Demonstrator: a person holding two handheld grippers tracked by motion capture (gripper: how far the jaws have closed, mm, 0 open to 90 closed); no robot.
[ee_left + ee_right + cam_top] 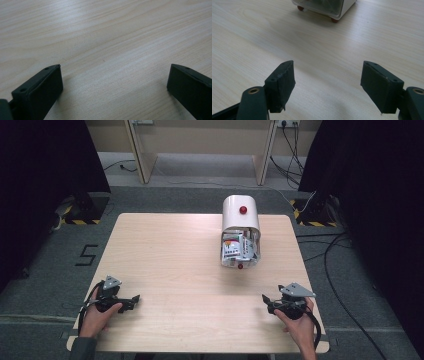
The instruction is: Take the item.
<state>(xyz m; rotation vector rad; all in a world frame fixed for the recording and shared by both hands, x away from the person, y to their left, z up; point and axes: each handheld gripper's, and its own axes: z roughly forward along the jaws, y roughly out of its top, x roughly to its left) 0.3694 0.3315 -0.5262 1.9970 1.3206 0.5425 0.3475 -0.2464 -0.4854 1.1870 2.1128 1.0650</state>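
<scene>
A pale wooden table (165, 255) is taking up most of the high view, and toward its far right a white bread-bin-shaped box (240, 215) is standing with its clear front (239, 251) facing the person, so the printed packets (236, 247) stuffed inside are showing through. It is sitting on small red feet (334, 20), and a red knob (243, 210) is sticking out of its rounded top, probably the handle for opening it. The box is lying well apart from both hands, nearer the right one, which suggests the work on it is not yet begun. The left gripper (134, 300) is resting at the near left edge of the table, its jaws spread wide over bare wood in its own view, holding nothing. The right gripper (266, 299) is sitting at the near right edge, jaws likewise parted and empty, and it is pointing roughly toward the box, whose lower front corner is appearing at the top of its view, likely placed for a straight reach forward.
</scene>
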